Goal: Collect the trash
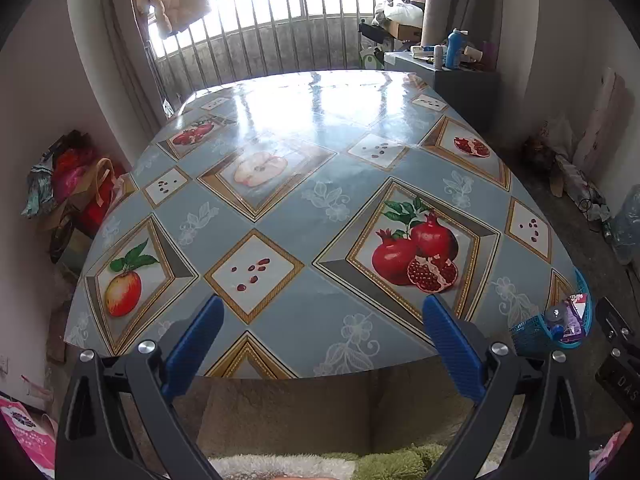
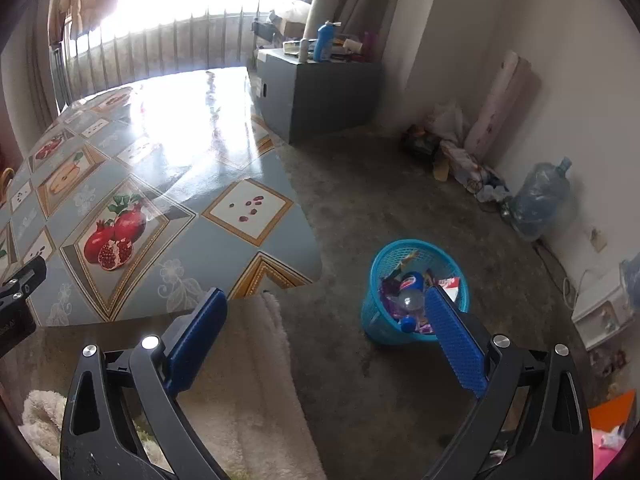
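Hovering: both claws agape, empty; trash (image 2: 412, 294) in basket (image 2: 384, 330)

The left gripper (image 1: 322, 306) has two black arms with long triangular cut-outs, curving inward toward the tips. Each arm carries two round silver screws near its top. Its fingers (image 1: 452, 344) are flat blue pads with a fine ribbed texture. The right gripper (image 2: 326, 306) is built the same: black cut-out arms, paired silver screws, and blue pads (image 2: 456, 344) whose inner face shows a dotted grid.
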`<state>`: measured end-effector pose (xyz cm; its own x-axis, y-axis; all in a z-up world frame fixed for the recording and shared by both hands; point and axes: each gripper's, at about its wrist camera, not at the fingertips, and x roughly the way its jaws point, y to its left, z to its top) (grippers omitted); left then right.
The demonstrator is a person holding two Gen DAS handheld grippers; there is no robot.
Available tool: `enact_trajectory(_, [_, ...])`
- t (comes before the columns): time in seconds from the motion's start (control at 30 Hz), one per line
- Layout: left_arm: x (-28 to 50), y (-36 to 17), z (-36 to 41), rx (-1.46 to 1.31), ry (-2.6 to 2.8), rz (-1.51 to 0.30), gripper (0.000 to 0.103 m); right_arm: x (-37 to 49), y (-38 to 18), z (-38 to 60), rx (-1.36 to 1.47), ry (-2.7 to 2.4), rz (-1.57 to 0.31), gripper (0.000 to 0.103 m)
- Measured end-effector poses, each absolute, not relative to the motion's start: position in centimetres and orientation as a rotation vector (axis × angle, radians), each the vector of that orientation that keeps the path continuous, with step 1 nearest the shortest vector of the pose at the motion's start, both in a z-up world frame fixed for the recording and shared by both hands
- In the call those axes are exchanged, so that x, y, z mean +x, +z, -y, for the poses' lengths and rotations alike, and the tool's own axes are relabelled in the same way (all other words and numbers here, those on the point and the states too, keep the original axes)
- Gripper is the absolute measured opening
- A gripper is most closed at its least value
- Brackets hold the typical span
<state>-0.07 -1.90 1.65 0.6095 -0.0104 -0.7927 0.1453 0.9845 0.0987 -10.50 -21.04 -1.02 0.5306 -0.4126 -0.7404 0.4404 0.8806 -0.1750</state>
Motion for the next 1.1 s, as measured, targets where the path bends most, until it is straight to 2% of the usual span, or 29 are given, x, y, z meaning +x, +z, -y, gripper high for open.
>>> enact_trajectory(1.1, [-0.1, 1.5, 3.2, 0.187, -0.115, -0.931, 0.097, -10.9, -1.7, 20.9, 0.039, -0.498, -0.891, 0.095])
